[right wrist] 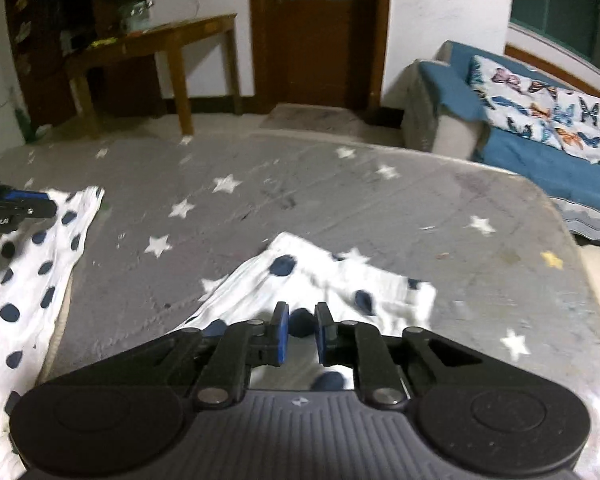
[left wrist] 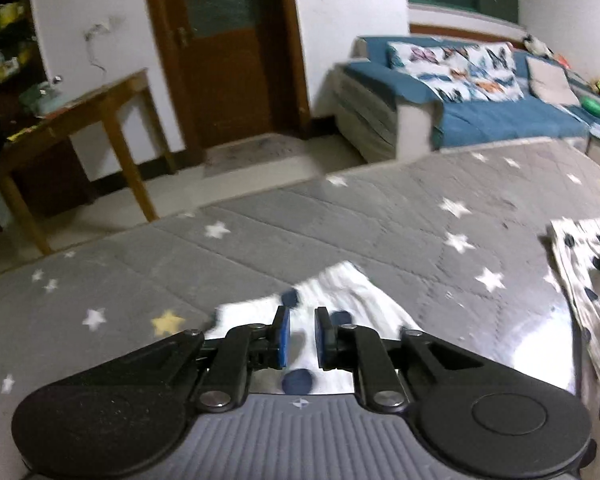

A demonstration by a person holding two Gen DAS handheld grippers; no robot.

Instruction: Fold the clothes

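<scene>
Nearest the lens in each wrist view are the tongs themselves. The left tongs (left wrist: 300, 338) stand slightly parted, blue pads (left wrist: 281, 336) a narrow gap apart with nothing pinched between them; the white garment with navy dots (left wrist: 340, 300) lies just beyond and beneath the tips, loose on the bed. The right tongs (right wrist: 300, 334) stand the same way, released, with a second end of the dotted cloth (right wrist: 320, 280) spread under and past the tips, one dot showing through the gap. Neither pair grips anything.

Both ends lie flat and far forward on the grey star-printed bed cover (left wrist: 340, 216), well apart from each other, which suggests the two ends have been laid down there on purpose, to stretch the garment out before a fold. In the right view the left end runs down the left edge of the frame, with the other tool's black arm (right wrist: 16, 208) over it; in the left view the right end shows at the far right.

Farther out, past the bed's far edge, stand a wooden table (left wrist: 100, 104) at left, a brown door (left wrist: 224, 52) in the middle and a blue sofa (left wrist: 500, 116) with a butterfly pillow (left wrist: 460, 72) at right.

The fold itself looks not yet made.
</scene>
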